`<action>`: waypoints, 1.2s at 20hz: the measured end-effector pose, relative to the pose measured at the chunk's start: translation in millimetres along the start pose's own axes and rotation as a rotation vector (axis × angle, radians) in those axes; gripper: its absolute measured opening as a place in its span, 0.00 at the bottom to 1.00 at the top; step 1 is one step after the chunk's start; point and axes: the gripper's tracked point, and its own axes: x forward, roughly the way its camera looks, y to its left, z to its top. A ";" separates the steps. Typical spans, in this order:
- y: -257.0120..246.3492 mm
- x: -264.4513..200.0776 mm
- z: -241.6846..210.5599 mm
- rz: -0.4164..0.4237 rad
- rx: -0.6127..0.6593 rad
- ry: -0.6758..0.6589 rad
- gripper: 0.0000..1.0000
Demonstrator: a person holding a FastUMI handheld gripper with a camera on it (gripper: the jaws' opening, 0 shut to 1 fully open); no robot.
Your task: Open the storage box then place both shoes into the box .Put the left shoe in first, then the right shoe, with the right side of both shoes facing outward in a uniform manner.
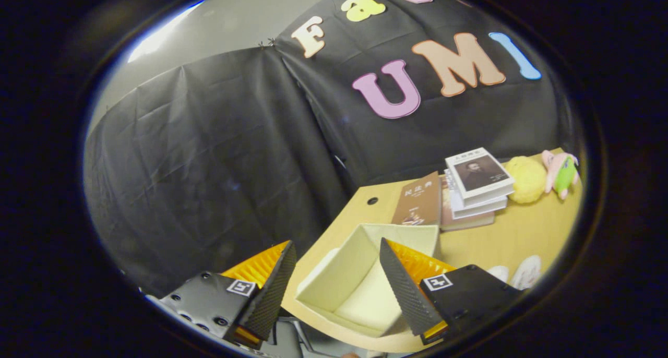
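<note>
- Gripper (336,274): fingers spread wide apart, nothing clamped between them. The black ribbed pads (274,290) face each other, with orange ribbing behind each one and a square marker on each finger body.
- Storage box (360,274): cream-coloured, open at the top, interior bare. It sits on the wooden table (522,233) at the near edge, just ahead of the fingers and seen between them. The right finger overlaps the box's right side in the view; whether it touches the box cannot be told.
- Shoes (516,272): two white shoes lie on the table to the right of the box, beyond the right finger, partly cut off. Which is left and which is right cannot be told.
- Books (477,183): a stack of books stands beyond the box. A brown book (418,199) leans beside the stack, close to the box's far wall.
- Soft toys: a yellow plush ball (527,178) rests just right of the stack, and a pink and green plush toy (561,172) is beside it.
- Table: light wood, with a small round hole (372,200) near its far left corner.
</note>
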 end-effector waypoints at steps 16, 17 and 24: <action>-193.9 -61.7 -64.7 -0.236 -0.129 0.127 1.00; -200.4 -63.0 -73.9 -0.239 -0.129 0.147 1.00; -240.5 -61.5 -140.5 -0.239 -0.170 0.312 1.00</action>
